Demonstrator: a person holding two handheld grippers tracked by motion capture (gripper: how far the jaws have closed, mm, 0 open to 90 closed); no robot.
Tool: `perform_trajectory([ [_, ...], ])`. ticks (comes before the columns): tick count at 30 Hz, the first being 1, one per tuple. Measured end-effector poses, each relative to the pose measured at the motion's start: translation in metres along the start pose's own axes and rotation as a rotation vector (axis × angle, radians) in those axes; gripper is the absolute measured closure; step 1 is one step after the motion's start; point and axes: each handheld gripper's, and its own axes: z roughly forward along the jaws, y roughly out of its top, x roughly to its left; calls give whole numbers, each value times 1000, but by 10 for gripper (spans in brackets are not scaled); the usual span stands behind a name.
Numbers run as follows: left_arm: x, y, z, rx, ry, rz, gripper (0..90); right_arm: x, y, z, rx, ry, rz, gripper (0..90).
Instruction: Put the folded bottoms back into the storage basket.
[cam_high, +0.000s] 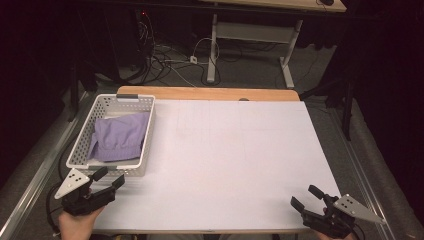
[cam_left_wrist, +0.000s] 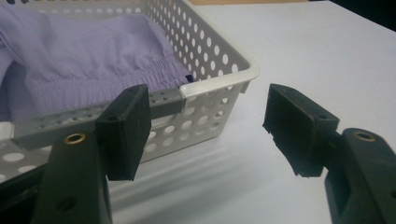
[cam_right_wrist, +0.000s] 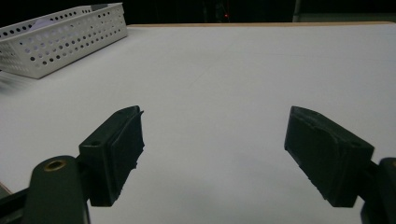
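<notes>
Left tool (cam_high: 111, 181): jaws apart, gripping nothing, positioned just short of the near end of the white basket (cam_high: 82, 145). Purple garment (cam_high: 119, 137) lies inside the basket, ahead of this tool. Right tool (cam_high: 306, 197): jaws apart, gripping nothing, over bare counter (cam_high: 240, 160), basket far off.

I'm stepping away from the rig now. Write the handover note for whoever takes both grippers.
Left gripper: open, holds nothing, at the near corner of the white basket.
Right gripper: open, holds nothing, over the bare white table at its near right corner.
Purple garment: lies crumpled in the basket at the table's left.
Done: nothing gripped yet.
Left: probably grasp the garment and lift it out onto the table.
</notes>
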Motion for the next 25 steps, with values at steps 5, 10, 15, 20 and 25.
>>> perform_trajectory([
  [5, 0, -5, -1, -5, 8, 4, 307, 0, 0, 0, -1, 1, 0, 205],
  [10, 0, -8, -2, -10, 7, -10, 306, 0, 0, 0, -1, 2, -1, 205],
  [15, 1, -9, -1, -4, 4, -19, 306, 0, 0, 0, -1, 3, -1, 205],
  [20, 2, -10, -1, -3, 5, -30, 306, 0, 0, 0, -2, 4, -1, 205],
  [25, 3, -10, 0, -5, 4, -34, 306, 0, 0, 0, -1, 4, -1, 205],
])
